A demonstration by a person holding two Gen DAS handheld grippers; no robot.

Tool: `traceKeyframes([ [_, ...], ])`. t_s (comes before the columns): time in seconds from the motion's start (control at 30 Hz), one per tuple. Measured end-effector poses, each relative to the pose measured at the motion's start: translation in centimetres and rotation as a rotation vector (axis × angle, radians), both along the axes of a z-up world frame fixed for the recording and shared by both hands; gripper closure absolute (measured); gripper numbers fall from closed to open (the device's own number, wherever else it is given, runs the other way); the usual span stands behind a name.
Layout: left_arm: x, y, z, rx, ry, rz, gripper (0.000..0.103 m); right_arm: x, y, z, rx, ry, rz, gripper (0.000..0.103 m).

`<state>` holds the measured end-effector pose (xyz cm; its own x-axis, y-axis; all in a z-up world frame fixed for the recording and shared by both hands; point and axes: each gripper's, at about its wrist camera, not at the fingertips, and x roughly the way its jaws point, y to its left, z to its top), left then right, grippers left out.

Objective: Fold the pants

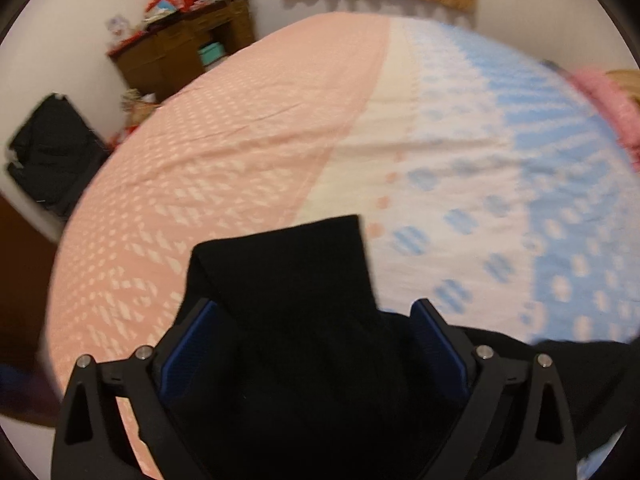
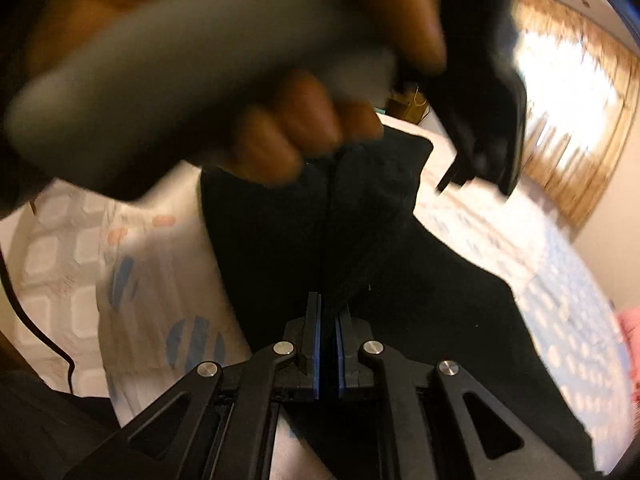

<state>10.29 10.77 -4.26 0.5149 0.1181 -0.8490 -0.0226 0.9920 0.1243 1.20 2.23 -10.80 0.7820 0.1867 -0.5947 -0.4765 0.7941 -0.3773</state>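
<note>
The black pants point(image 1: 292, 280) lie on the bed, with a folded end pointing away from me. My left gripper point(image 1: 316, 324) hangs over that end, open, its blue pads point(image 1: 188, 344) wide on either side of the cloth and not pressing it. In the right wrist view the pants point(image 2: 304, 232) spread across the bed, and a ridge of cloth runs straight into my right gripper point(image 2: 329, 312), which is shut on it. A hand point(image 2: 288, 140) holds the grey handle of the left gripper point(image 2: 476, 176) above the pants' far end.
The bed sheet point(image 1: 248, 152) is pink on the left and blue-patterned on the right. A pink cloth point(image 1: 604, 100) lies at its right edge. A cluttered wooden desk point(image 1: 184, 44) and a black bag point(image 1: 52, 152) stand by the far wall. A curtained window point(image 2: 568, 96) glows.
</note>
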Motion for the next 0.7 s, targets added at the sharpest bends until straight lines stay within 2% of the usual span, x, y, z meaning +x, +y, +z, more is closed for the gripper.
traceKeyframes([
  [0.07,0.5,-0.1,-0.8,0.04,0.014,0.025,0.008,-0.5,0.4,-0.3,-0.043,-0.033,0.007,0.097],
  [0.1,0.6,0.1,-1.1,0.053,0.013,0.033,0.02,-0.7,0.5,-0.5,-0.062,-0.051,0.011,0.097],
  [0.17,0.4,1.0,-1.4,0.036,0.012,0.034,0.035,-1.0,0.2,-0.6,-0.064,-0.069,0.008,0.097],
  [0.2,0.2,1.9,-1.4,-0.006,0.009,0.036,0.042,-1.0,-0.2,-0.5,-0.05,-0.071,-0.001,0.097],
  [0.3,-1.3,5.1,-0.6,-0.201,-0.032,0.036,0.059,-0.9,-1.1,0.1,-0.008,-0.082,-0.029,0.097],
  [0.33,-2.0,6.4,-0.4,-0.253,-0.047,0.046,0.059,-1.0,-1.3,0.4,-0.001,-0.087,-0.034,0.097],
  [0.43,-4.3,9.0,-0.2,-0.325,-0.078,0.096,0.06,-0.9,-2.5,0.7,0.015,-0.086,-0.046,0.097],
  [0.57,-7.3,11.3,0.0,-0.344,-0.132,0.138,0.061,-0.7,-2.3,0.0,0.056,-0.052,-0.065,0.097],
  [0.7,-8.7,12.5,-0.9,-0.311,-0.165,0.163,0.058,0.0,-2.1,-1.4,0.075,-0.002,-0.064,0.097],
])
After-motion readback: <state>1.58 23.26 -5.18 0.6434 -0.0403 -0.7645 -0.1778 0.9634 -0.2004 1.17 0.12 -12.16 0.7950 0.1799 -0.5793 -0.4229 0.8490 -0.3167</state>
